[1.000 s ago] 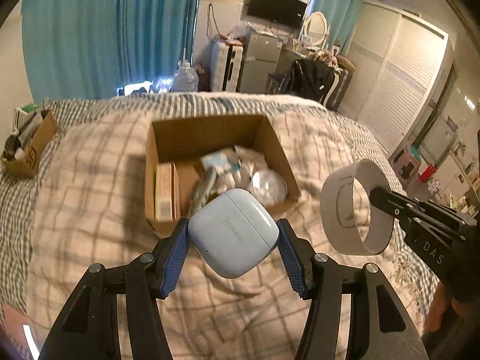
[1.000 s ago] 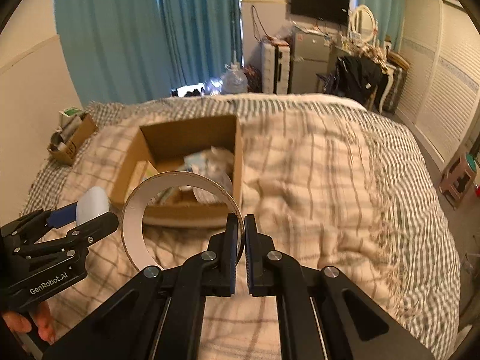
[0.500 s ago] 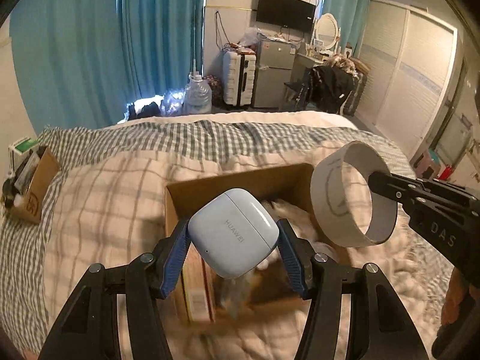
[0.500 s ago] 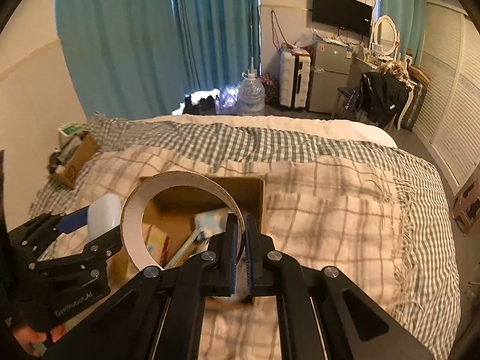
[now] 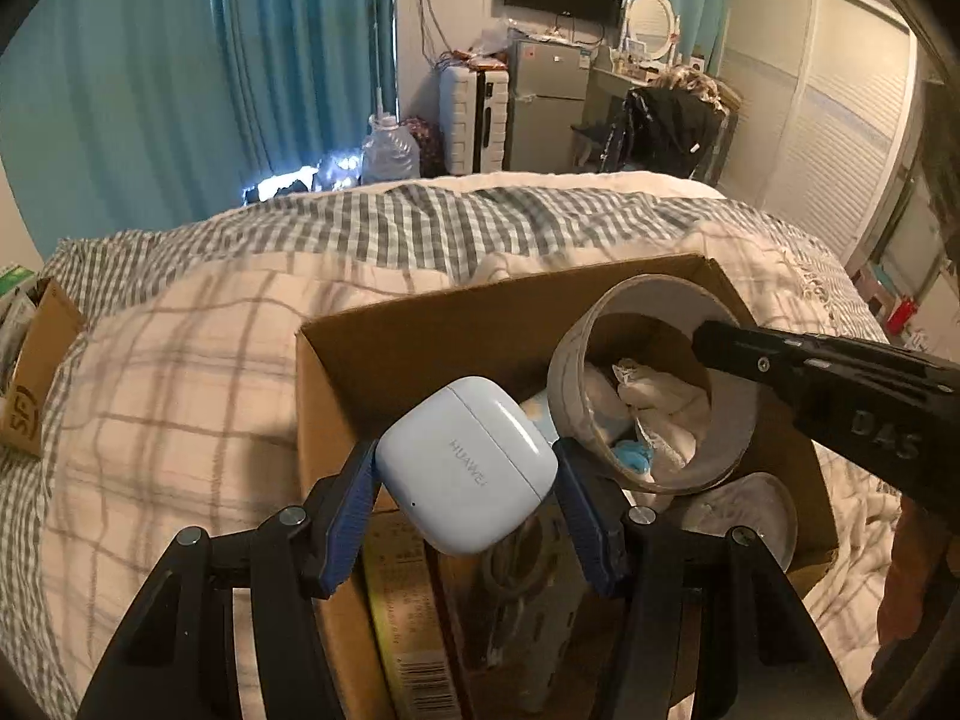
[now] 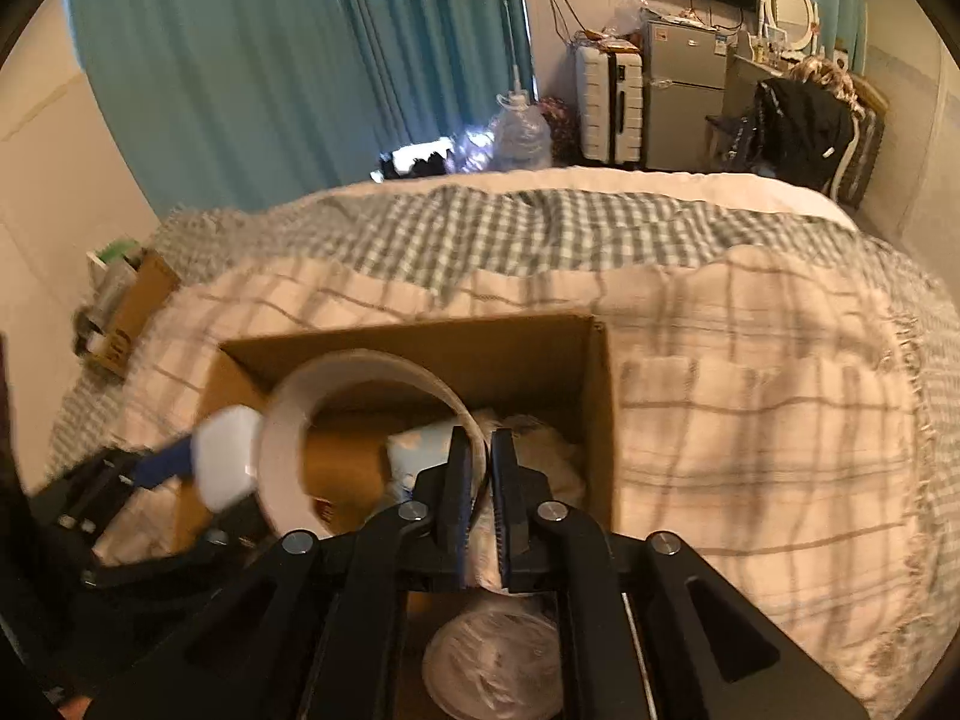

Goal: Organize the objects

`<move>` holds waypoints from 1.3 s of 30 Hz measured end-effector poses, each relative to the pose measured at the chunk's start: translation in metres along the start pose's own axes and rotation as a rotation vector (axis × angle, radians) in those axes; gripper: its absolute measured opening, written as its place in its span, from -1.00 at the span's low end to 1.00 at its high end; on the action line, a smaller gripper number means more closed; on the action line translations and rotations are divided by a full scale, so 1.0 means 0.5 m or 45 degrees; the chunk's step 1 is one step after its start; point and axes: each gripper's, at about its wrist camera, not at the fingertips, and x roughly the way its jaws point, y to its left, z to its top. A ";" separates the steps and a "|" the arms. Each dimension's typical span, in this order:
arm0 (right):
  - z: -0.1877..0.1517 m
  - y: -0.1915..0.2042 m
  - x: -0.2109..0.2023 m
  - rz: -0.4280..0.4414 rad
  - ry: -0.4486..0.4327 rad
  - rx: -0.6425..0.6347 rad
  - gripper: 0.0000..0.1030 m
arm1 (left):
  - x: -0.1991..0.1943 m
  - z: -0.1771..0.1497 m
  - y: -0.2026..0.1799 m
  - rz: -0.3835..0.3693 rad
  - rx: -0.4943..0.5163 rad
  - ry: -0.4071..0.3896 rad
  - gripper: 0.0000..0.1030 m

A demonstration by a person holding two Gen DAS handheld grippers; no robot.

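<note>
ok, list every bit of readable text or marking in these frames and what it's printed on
"HUAWEI": on the pale blue earbud case held in the left gripper.
"DAS": on the side of the right gripper, which grips the tape ring.
"SF": logo on the small cardboard box at the left bed edge, partly cut off.
Barcode and print on the flat packet inside the big cardboard box: too blurred to read.
</note>
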 end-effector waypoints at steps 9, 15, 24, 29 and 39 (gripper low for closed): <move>0.006 -0.011 -0.118 0.003 -0.110 0.052 0.20 | -0.093 0.004 -0.015 0.032 -0.048 -0.061 0.66; -0.011 -0.003 -0.269 -0.081 -0.181 0.013 0.37 | -0.241 0.008 -0.017 0.066 -0.076 -0.161 0.79; -0.077 0.052 -0.561 -0.238 -0.434 -0.152 0.90 | -0.502 -0.027 -0.040 0.044 -0.101 -0.411 1.00; -0.116 0.087 -0.642 -0.265 -0.544 -0.208 0.99 | -0.559 -0.070 -0.048 0.113 -0.081 -0.461 1.00; -0.246 0.113 -0.610 -0.269 -0.560 -0.185 0.99 | -0.595 -0.192 -0.071 0.212 -0.054 -0.568 1.00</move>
